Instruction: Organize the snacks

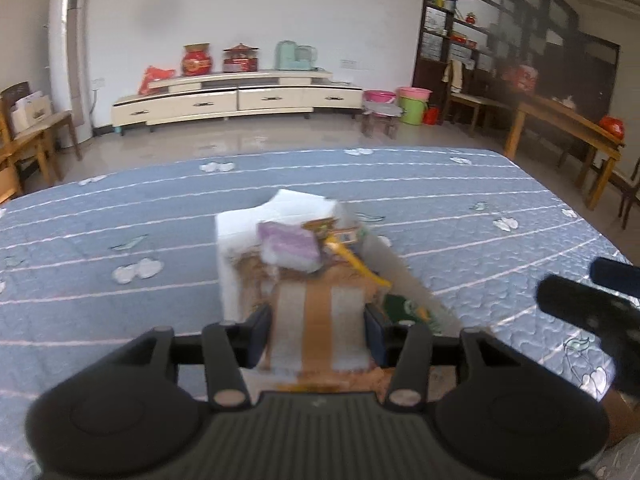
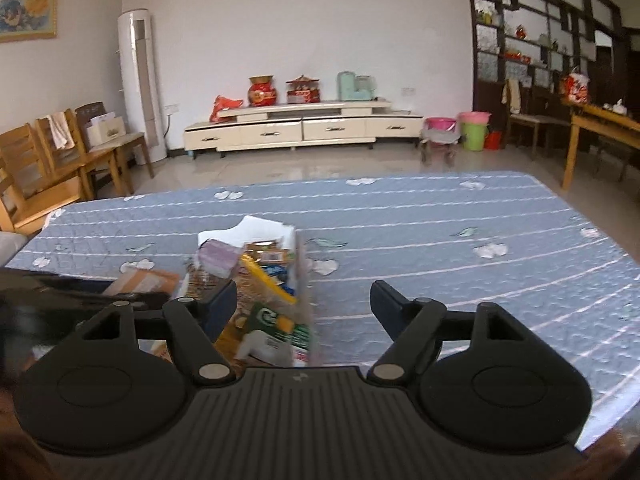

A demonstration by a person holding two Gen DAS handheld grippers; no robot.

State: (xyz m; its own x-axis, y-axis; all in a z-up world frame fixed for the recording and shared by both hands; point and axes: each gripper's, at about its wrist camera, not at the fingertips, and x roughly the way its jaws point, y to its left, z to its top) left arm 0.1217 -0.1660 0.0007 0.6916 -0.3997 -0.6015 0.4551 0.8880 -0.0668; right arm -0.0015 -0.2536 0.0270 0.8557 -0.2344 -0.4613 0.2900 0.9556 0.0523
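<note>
Snacks are sitting piled in the cardboard box [image 1: 316, 292] mid-tabletop [image 1: 120, 216]. The left claw [image 1: 318, 334] is straddling the box's taped flap, whether gripping I can't tell; the right claw [image 2: 304, 306] is hanging wide apart, empty. I'd steady the flap before reaching for the purple packet [image 1: 289, 245].

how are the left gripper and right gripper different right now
The left gripper has its fingers narrowly spaced either side of a taped cardboard flap of the snack box; the right gripper has its fingers spread wide with nothing gripped. The left sits over the box, the right beside its right edge. Both are black and point across the blue quilted surface.
</note>
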